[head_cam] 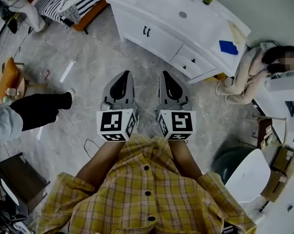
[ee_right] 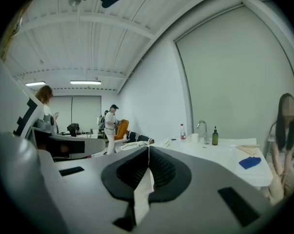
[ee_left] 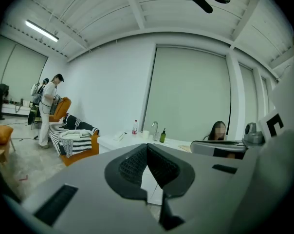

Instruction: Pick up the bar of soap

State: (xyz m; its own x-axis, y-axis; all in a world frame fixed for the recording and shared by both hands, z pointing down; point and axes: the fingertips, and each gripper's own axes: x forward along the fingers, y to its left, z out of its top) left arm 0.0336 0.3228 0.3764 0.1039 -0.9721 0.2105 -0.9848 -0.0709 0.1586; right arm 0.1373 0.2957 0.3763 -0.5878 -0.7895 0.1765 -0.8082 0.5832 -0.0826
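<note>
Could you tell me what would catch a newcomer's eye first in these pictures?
The left gripper and the right gripper are held side by side in the middle of the head view, both shut and empty, just in front of a yellow plaid shirt. Ahead of them stands a white vanity counter with a blue cloth near its right end, and a person is beside that end.
</note>
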